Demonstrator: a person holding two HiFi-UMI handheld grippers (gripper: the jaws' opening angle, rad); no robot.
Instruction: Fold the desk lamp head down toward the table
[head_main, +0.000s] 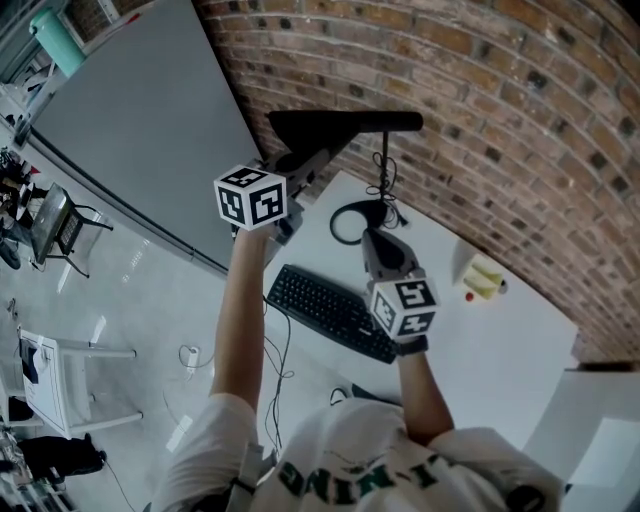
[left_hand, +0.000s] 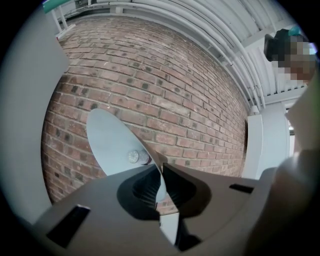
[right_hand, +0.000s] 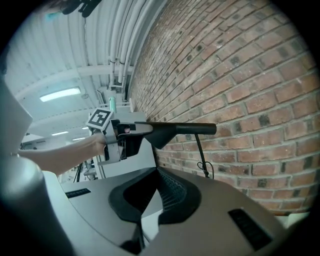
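The black desk lamp head (head_main: 345, 122) lies level, high above the white table (head_main: 500, 350), on a thin stem (head_main: 384, 165) that rises from a ring base (head_main: 348, 222). My left gripper (head_main: 308, 168) is shut on the head's left end. In the left gripper view the head's pale underside (left_hand: 112, 142) runs edge-on between that gripper's (left_hand: 160, 185) jaws. My right gripper (head_main: 372, 238) sits low at the base, its jaws close together on the ring's rim. In the right gripper view the head (right_hand: 180, 129) and stem (right_hand: 201, 152) show above this gripper (right_hand: 150, 200); the base itself is hidden.
A black keyboard (head_main: 330, 310) lies at the table's near edge. A yellow object (head_main: 483, 278) rests to the right. A brick wall (head_main: 500, 120) stands right behind the lamp. The lamp's cable (head_main: 392, 205) hangs beside the stem.
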